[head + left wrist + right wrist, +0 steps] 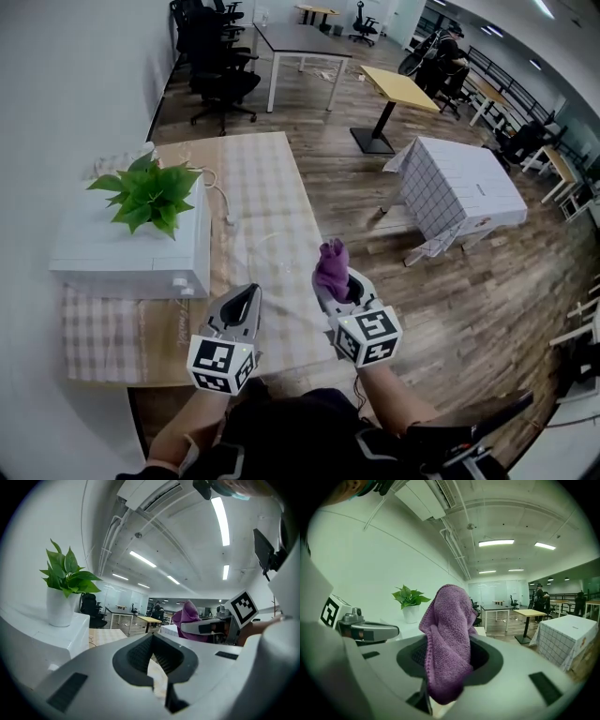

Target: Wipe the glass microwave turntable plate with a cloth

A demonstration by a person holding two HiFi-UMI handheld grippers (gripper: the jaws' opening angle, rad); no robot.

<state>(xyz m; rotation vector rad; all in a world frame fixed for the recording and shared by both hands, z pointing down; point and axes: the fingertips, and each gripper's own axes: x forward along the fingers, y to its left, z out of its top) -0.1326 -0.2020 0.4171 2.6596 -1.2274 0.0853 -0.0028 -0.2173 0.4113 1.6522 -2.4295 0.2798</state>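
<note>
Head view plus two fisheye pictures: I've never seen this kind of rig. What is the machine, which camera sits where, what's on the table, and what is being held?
There is no robot here: a person holds a two-jaw tool in each hand. The head view comes from a camera on the person's head, looking down. Each of the other two cameras rides on one tool and looks along its jaws. The left hand-held gripper has its jaws together on nothing. The right hand-held gripper is closed on a purple cloth. On the table, which has a checked cover, stands a white box-shaped appliance with a potted plant on top.
</note>
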